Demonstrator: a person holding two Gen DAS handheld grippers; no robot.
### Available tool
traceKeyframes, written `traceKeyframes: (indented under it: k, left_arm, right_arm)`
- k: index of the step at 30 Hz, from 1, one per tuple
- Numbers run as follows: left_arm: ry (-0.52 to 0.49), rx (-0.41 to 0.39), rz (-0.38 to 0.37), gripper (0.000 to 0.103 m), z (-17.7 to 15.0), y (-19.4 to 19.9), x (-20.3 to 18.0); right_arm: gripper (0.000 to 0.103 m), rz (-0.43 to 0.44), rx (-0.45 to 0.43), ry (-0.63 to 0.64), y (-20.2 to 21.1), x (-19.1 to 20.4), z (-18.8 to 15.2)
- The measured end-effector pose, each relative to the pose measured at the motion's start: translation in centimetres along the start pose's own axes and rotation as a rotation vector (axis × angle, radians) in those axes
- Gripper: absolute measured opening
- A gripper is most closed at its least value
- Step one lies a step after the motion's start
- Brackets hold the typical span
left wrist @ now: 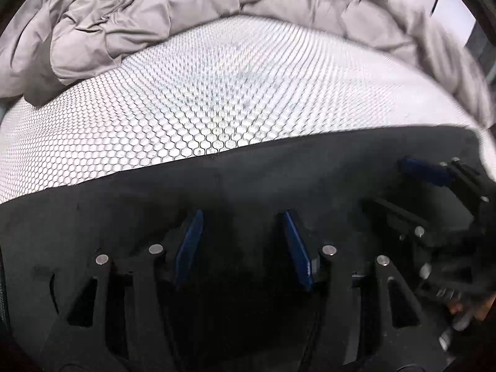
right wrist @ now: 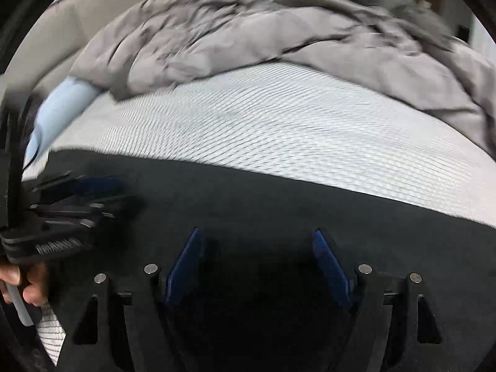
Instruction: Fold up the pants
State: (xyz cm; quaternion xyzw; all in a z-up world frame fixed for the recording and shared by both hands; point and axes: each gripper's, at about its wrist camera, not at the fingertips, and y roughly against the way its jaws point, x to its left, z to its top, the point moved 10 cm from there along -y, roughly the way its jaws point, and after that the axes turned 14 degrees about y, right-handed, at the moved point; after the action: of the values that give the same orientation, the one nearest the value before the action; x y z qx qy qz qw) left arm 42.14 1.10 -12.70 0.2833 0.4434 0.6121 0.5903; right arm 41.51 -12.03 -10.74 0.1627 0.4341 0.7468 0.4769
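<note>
We see a white honeycomb-patterned mattress cover (left wrist: 217, 99) filling the middle of both views, with a rumpled grey duvet (left wrist: 130, 9) heaped along its far side from ten to two o'clock. The black pants (left wrist: 248, 183) lie flat across the near edge, from nine to three o'clock, under both tools. Our left gripper (left wrist: 243, 217) and right gripper (right wrist: 255, 235) each sit low over the dark cloth at six o'clock, blue pads spread apart, nothing pinched between them.
</note>
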Motion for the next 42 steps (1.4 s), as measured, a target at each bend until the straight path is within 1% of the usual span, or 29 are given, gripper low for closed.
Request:
traceKeyframes:
  k: [1, 2, 3, 4, 5, 6, 7, 8, 9, 11, 12, 14, 17, 19, 20, 22, 24, 25, 26, 27, 29, 31, 33, 34, 35, 37, 38, 39, 42]
  left_arm:
    - [0.004, -0.005, -0.001, 0.053, 0.2, -0.2, 0.0]
    - [0.017, -0.003, -0.01, 0.053, 0.5, -0.2, 0.3]
    - [0.038, -0.011, 0.003, 0.053, 0.9, 0.0, 1.2]
    - [0.063, -0.036, 0.037, 0.053, 1.5, 0.3, 2.6]
    - [0.092, -0.066, 0.093, 0.058, 2.2, 0.6, 4.7]
    - [0.123, -0.085, 0.144, 0.058, 2.7, 0.8, 6.9]
    - [0.149, -0.092, 0.156, 0.058, 2.9, 0.9, 8.7]
    - [0.174, -0.098, 0.126, 0.058, 2.9, 1.2, 10.2]
    - [0.188, -0.099, 0.115, 0.058, 2.8, 1.4, 11.0]
    - [0.211, -0.114, 0.13, 0.058, 2.7, 1.9, 12.1]
    - [0.211, -0.126, 0.129, 0.058, 2.6, 2.3, 12.1]
    - [0.168, -0.123, 0.111, 0.056, 2.3, 3.1, 11.0]
    - [0.135, -0.189, 0.054, 0.055, 2.7, 6.2, 10.7]
    - [0.137, -0.22, 0.094, 0.055, 2.7, 7.6, 12.9]
    - [0.145, -0.225, 0.131, 0.055, 2.5, 7.7, 14.7]
    - [0.181, -0.194, 0.208, 0.055, 1.8, 7.0, 19.0]
    - [0.201, -0.147, 0.246, 0.05, 0.4, 5.8, 22.9]
    - [0.215, -0.157, 0.252, 0.05, 0.1, 5.8, 24.5]
    - [0.244, -0.183, 0.271, 0.046, -0.1, 6.5, 26.3]
    - [0.264, -0.197, 0.263, 0.031, -0.2, 7.1, 27.0]
    - [0.281, -0.215, 0.223, 0.029, -0.8, 8.6, 27.5]
    - [0.27, -0.231, 0.176, 0.029, -1.3, 9.9, 26.9]
    - [0.201, -0.222, 0.099, 0.03, -2.1, 10.2, 24.7]
    - [0.16, -0.194, 0.079, 0.03, -2.8, 9.6, 23.8]
    - [0.123, -0.155, 0.144, 0.03, -3.5, 8.5, 24.1]
    - [0.129, -0.151, 0.214, 0.03, -3.9, 8.0, 25.6]
    - [0.156, -0.161, 0.232, 0.03, -3.9, 8.6, 26.7]
    - [0.185, -0.166, 0.237, 0.03, -4.0, 9.2, 27.4]
    - [0.224, -0.186, 0.203, 0.029, -4.7, 11.3, 28.1]
  right_arm:
    - [0.076, -0.02, 0.03, 0.01, -1.0, -0.5, -0.1]
    - [0.076, -0.061, 0.049, 0.029, -1.4, -1.2, -0.6]
    - [0.076, -0.104, 0.056, 0.044, -1.3, -2.2, -1.1]
    - [0.076, -0.13, 0.065, 0.042, -1.1, -3.1, -1.5]
    - [0.076, -0.145, 0.072, 0.03, -0.8, -4.2, -2.0]
    - [0.076, -0.158, 0.077, 0.014, -0.4, -5.2, -2.6]
    - [0.076, -0.168, 0.081, 0.001, 0.0, -6.1, -3.2]
    - [0.076, -0.181, 0.089, -0.014, 0.5, -7.1, -4.0]
    - [0.076, -0.193, 0.092, -0.022, 1.0, -7.8, -4.6]
    - [0.076, -0.211, 0.097, -0.033, 1.1, -8.6, -5.0]
    - [0.076, -0.206, 0.092, -0.043, 1.3, -8.8, -4.9]
    - [0.076, -0.2, 0.077, -0.054, 1.9, -8.7, -4.9]
    - [0.076, -0.178, 0.054, -0.019, 2.6, -7.2, -4.4]
    - [0.076, -0.167, 0.062, 0.023, 2.7, -6.1, -4.5]
    - [0.076, -0.168, 0.071, 0.05, 2.3, -5.7, -4.4]
    - [0.076, -0.179, 0.082, 0.077, 2.0, -5.5, -4.5]
    - [0.076, -0.171, 0.085, 0.082, 2.2, -5.6, -4.7]
    - [0.076, -0.175, 0.088, 0.084, 2.3, -5.8, -4.9]
    - [0.076, -0.186, 0.094, 0.086, 2.5, -6.3, -5.2]
    - [0.076, -0.197, 0.099, 0.083, 2.6, -6.7, -5.5]
    - [0.076, -0.207, 0.103, 0.069, 3.0, -7.3, -6.0]
    - [0.076, -0.206, 0.095, 0.058, 3.5, -7.6, -6.2]
    - [0.076, -0.198, 0.088, 0.065, 3.9, -7.3, -6.4]
    - [0.076, -0.189, 0.079, 0.076, 4.0, -6.9, -6.3]
    - [0.076, -0.178, 0.074, 0.087, 4.1, -6.4, -6.3]
    - [0.076, -0.167, 0.07, 0.118, 4.0, -5.6, -6.3]
    - [0.076, -0.169, 0.075, 0.128, 3.9, -5.4, -6.6]
    - [0.076, -0.171, 0.082, 0.134, 3.8, -5.3, -6.8]
    - [0.076, -0.17, 0.083, 0.124, 4.3, -5.4, -7.4]
